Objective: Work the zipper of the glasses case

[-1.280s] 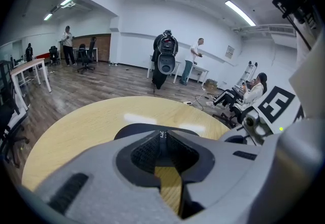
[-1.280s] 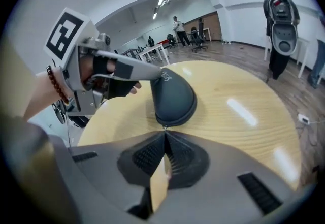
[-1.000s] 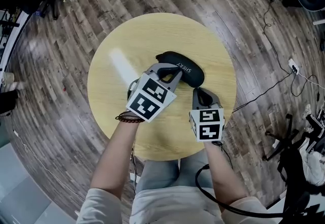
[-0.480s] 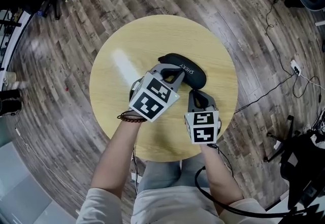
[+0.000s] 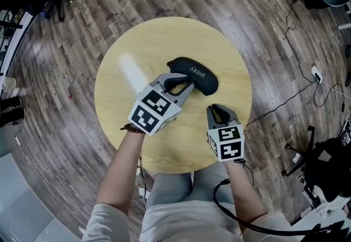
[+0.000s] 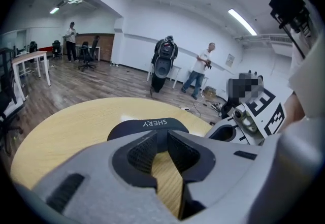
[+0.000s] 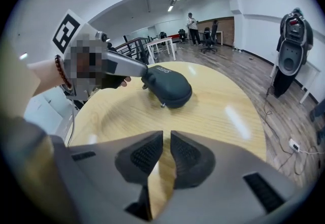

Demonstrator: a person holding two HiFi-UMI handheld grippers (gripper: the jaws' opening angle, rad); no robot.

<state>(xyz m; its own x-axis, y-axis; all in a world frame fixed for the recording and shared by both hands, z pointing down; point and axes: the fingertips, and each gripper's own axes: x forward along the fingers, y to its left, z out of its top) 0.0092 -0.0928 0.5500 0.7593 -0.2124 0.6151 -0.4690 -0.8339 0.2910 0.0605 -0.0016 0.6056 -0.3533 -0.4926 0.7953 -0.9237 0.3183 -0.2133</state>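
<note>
The head view looks steeply down on the counter (image 5: 164, 38); both gripper views look low across it, close, sharing the glasses case (image 5: 194, 75).

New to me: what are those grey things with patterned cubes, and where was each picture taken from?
No robot: a person holds one grey hand-held gripper per hand. One picture comes from a head camera looking down; the others from cameras riding on each gripper. On the round light wooden table lies a black soft glasses case. The left hand-held gripper points at the case, its jaws just opening, nothing between them. The right hand-held gripper hovers nearby, jaws slightly apart, empty.
</note>
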